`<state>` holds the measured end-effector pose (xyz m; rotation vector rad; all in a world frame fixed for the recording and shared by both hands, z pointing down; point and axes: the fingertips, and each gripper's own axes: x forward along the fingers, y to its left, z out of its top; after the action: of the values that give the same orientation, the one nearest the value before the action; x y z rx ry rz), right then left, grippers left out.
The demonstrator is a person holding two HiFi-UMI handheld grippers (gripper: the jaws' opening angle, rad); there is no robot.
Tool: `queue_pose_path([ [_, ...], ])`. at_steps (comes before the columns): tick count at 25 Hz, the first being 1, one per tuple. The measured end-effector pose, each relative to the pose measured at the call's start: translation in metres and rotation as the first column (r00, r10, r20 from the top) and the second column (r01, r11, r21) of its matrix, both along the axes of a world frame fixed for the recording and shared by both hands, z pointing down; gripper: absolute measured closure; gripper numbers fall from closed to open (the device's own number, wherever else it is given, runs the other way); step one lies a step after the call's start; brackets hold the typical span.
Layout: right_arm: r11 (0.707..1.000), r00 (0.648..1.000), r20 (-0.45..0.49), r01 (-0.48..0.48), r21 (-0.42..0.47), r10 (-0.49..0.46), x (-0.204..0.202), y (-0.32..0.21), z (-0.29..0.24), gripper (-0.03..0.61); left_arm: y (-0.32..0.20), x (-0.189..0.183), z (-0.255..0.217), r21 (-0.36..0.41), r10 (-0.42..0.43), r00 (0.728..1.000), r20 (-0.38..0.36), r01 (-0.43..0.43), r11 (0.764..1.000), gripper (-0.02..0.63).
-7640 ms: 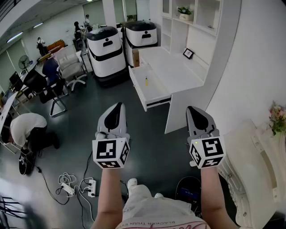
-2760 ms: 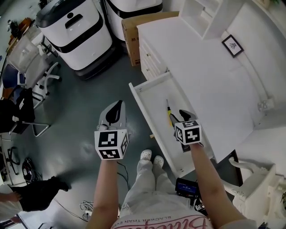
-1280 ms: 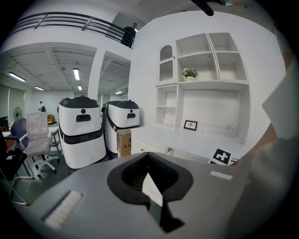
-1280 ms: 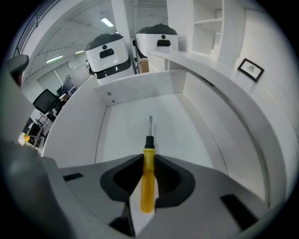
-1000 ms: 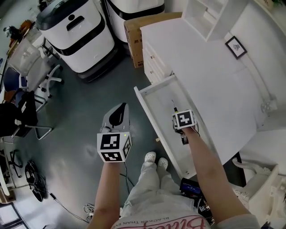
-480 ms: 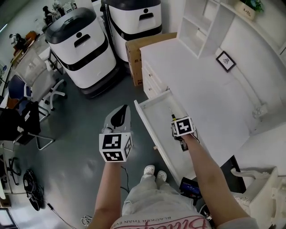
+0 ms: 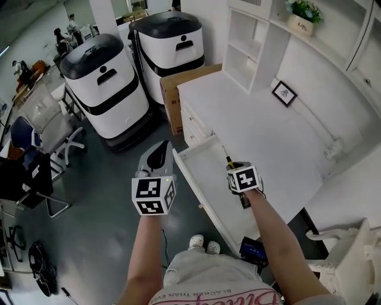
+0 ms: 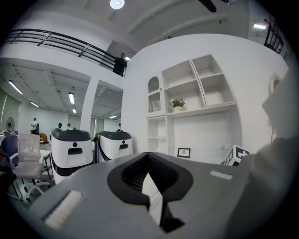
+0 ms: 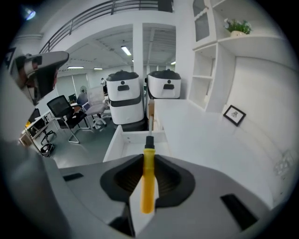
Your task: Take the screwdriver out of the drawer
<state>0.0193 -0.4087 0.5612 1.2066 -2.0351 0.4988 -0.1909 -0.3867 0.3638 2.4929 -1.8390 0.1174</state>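
Observation:
My right gripper (image 7: 233,168) is shut on a screwdriver (image 7: 227,159) with a yellow handle. In the right gripper view the handle (image 9: 148,179) lies between the pads of that gripper (image 9: 148,158), and the black collar and metal shaft stick out ahead. It hangs above the open white drawer (image 7: 186,171), whose bare bottom shows below the tip (image 9: 135,139). My left gripper (image 7: 161,149) floats over the floor left of the drawer, pointing level. Its jaws (image 8: 148,156) meet with nothing between them.
The drawer juts from a white desk (image 7: 256,122) with shelves, a small picture frame (image 7: 284,92) and a potted plant (image 7: 303,11). Two white-and-black machines (image 7: 106,80) and a cardboard box (image 7: 191,80) stand beyond it. Office chairs (image 7: 50,128) are at the left.
Both grippers have risen. The right one has lifted the screwdriver up from the drawer's bottom. The head view has tilted up, showing more of the room.

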Motion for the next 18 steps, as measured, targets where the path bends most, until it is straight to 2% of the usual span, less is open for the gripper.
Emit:
queue_pose_path([
  [8, 0.989, 0.999, 0.026, 0.020, 0.145, -0.024, 0.008, 0.003, -0.057, 0.497, 0.003, 0.012, -0.028, 0.063, 0.023, 1.000, 0.005, -0.023, 0.998, 0.604],
  [18, 0.951, 0.997, 0.068, 0.008, 0.310, -0.030, 0.015, 0.013, -0.123, 0.497, 0.005, 0.023, -0.055, 0.124, 0.046, 0.999, 0.012, -0.047, 0.991, 0.604],
])
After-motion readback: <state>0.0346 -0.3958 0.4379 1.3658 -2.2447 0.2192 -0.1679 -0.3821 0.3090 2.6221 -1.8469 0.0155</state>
